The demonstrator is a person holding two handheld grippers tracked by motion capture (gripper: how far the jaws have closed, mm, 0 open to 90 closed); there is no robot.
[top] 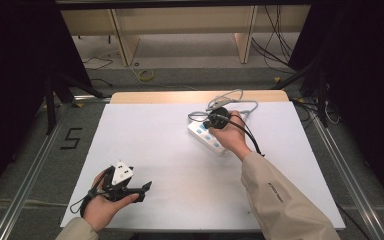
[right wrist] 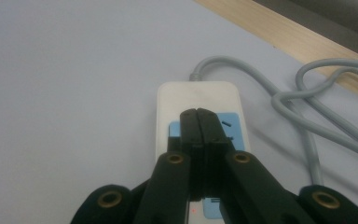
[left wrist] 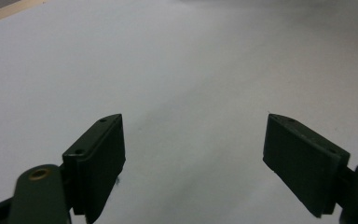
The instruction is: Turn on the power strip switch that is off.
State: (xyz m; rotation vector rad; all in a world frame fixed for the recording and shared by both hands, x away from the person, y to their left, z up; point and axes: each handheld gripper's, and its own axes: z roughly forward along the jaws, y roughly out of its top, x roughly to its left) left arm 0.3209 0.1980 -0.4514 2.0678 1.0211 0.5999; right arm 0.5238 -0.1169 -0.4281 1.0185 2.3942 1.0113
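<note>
white table (top: pixel 170 165) w/ grey cable (right wrist: pixel 307 100) looped behind power strip (right wrist: pixel 198 95); right tool (right wrist: pixel 199 116) clenched over it, left tool (left wrist: pixel 193 158) released.

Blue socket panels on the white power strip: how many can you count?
3 in the high view, in a row along the power strip; the right gripper and hand may hide more.

Table (top: pixel 145 130) left + centre lay bare; power strip (top: pixel 206 135) and cable loops (top: pixel 230 102) blocked far right-centre.

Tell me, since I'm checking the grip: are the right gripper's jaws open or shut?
Shut. The right gripper has its two black jaws pressed together with nothing between them, above the power strip.
</note>
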